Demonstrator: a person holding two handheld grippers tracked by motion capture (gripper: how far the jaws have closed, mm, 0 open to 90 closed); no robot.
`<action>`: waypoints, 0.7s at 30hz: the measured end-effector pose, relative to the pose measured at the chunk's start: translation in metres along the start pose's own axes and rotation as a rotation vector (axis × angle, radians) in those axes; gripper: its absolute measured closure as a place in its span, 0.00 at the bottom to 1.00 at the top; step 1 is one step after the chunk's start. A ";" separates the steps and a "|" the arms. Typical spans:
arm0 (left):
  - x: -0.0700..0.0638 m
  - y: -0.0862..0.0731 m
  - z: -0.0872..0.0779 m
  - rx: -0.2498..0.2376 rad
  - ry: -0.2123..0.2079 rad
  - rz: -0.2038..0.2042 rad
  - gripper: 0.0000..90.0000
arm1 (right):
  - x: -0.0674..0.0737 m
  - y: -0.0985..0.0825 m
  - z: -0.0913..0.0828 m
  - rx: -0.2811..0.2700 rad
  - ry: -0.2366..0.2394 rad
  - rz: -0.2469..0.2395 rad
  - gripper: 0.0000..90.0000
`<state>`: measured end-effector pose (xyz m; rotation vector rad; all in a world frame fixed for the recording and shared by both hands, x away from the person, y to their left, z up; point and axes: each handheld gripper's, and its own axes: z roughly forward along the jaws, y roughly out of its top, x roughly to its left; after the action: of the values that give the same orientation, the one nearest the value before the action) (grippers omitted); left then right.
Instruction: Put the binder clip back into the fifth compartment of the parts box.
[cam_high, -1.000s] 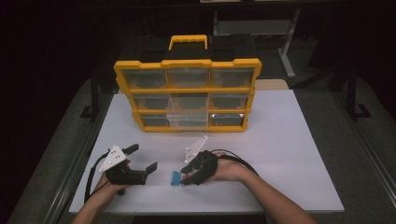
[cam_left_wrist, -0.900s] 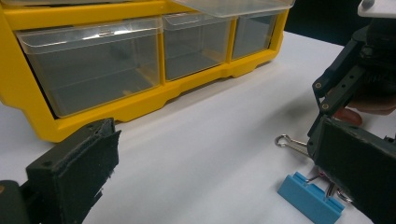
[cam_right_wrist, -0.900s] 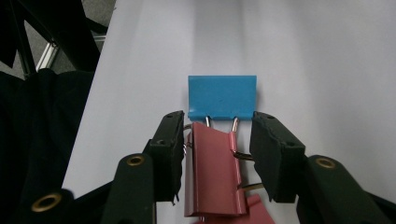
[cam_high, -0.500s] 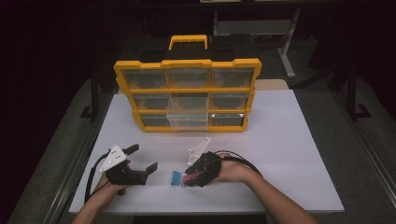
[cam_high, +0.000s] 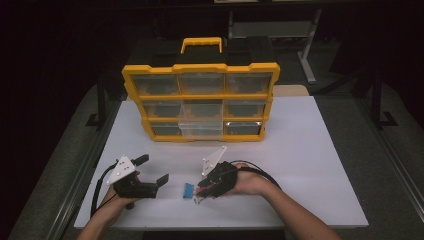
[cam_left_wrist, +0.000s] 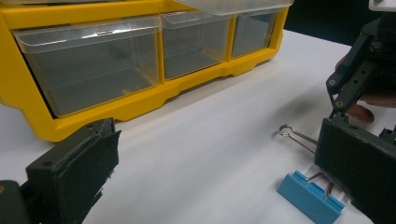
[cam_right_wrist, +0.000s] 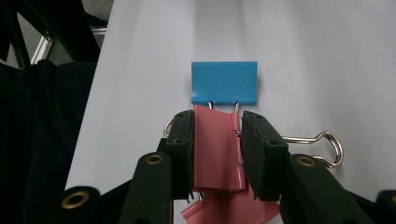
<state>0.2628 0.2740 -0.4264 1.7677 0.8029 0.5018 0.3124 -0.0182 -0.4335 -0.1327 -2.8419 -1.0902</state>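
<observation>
A pink binder clip (cam_right_wrist: 217, 149) sits between the pads of my right gripper (cam_right_wrist: 217, 140), which have just been closing and now press on both its sides. Just beyond the fingertips a blue binder clip (cam_right_wrist: 224, 82) lies flat on the white table, one silver wire handle (cam_right_wrist: 322, 144) sticking out sideways. In the high view my right gripper (cam_high: 201, 192) lies low by the blue clip (cam_high: 187, 190), near the front edge. My left gripper (cam_high: 152, 184) rests to the clip's left, open and empty. Its own view, between the wide jaws (cam_left_wrist: 210, 186), takes in the blue clip (cam_left_wrist: 310, 196).
A yellow drawer organizer (cam_high: 200, 67) with a black-and-yellow handle stands upright at the back of the white table (cam_high: 310, 150). Its clear lower middle drawer (cam_high: 200, 125) is pulled out. The organizer's lower drawers (cam_left_wrist: 93, 65) look empty from the left gripper view.
The right gripper's jaws look slightly narrower around the clip. Both hands stay where they were.
</observation>
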 end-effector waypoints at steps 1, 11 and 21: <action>0.000 0.000 0.000 0.000 0.001 0.003 0.00 | 0.000 0.000 0.000 -0.002 0.001 -0.002 0.71; 0.000 0.000 0.000 -0.002 0.000 0.001 0.00 | -0.001 0.003 -0.009 -0.048 -0.014 -0.032 0.71; 0.000 0.000 0.000 -0.003 -0.002 0.000 0.00 | 0.000 -0.002 -0.025 -0.066 -0.041 -0.007 0.71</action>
<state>0.2628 0.2741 -0.4264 1.7652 0.8003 0.5016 0.3131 -0.0366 -0.4168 -0.1509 -2.8448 -1.1972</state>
